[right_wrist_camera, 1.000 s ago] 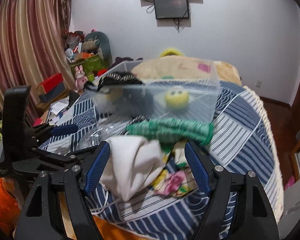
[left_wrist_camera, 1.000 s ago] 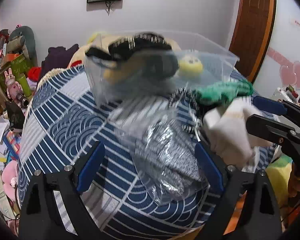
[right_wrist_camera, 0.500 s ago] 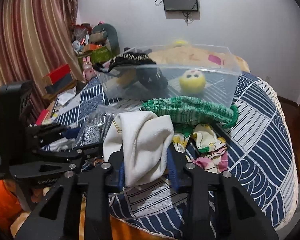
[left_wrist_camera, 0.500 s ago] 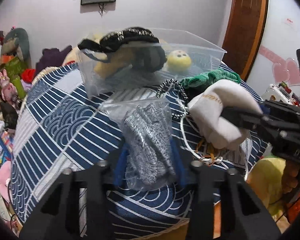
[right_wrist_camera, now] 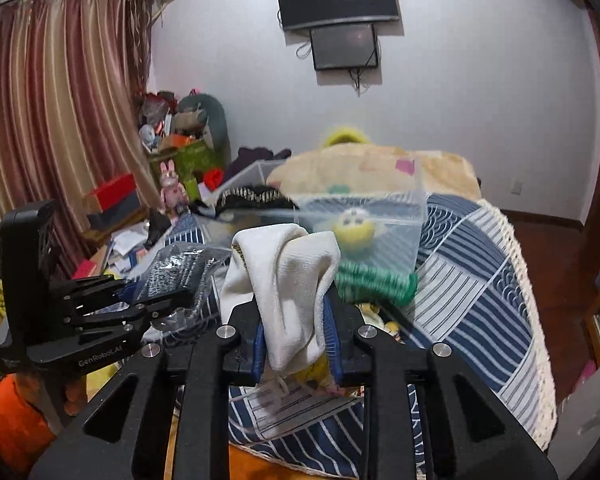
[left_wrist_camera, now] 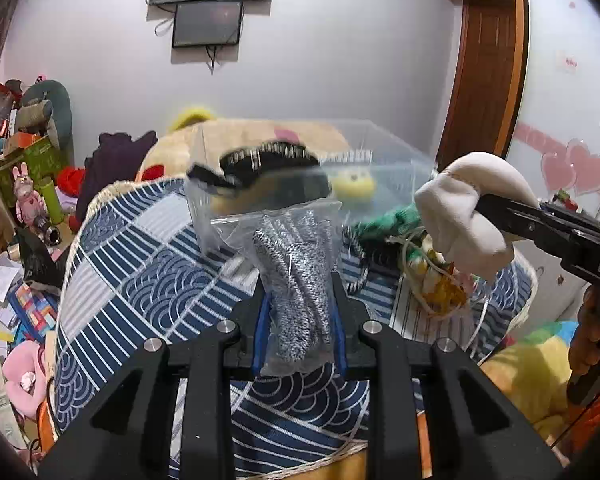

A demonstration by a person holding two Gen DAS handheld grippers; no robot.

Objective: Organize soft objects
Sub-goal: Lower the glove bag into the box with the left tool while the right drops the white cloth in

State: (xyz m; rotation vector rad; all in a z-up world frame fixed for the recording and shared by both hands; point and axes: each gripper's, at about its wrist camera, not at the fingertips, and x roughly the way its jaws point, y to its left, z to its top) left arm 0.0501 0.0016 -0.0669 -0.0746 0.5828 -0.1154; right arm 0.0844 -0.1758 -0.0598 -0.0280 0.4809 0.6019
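Black tongs (left_wrist_camera: 299, 326); blue pads (right_wrist_camera: 259, 354); silver screws; white "GenRobot.AI" lettering.

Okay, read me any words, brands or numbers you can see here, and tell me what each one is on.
"GenRoboLAI": on the black body of the left gripper; the last letters are unsure.
"DAS": on the right gripper, cut off at the picture's edge.
Small red sticker on the wall: too small to read.
White cloth: hem print unreadable.
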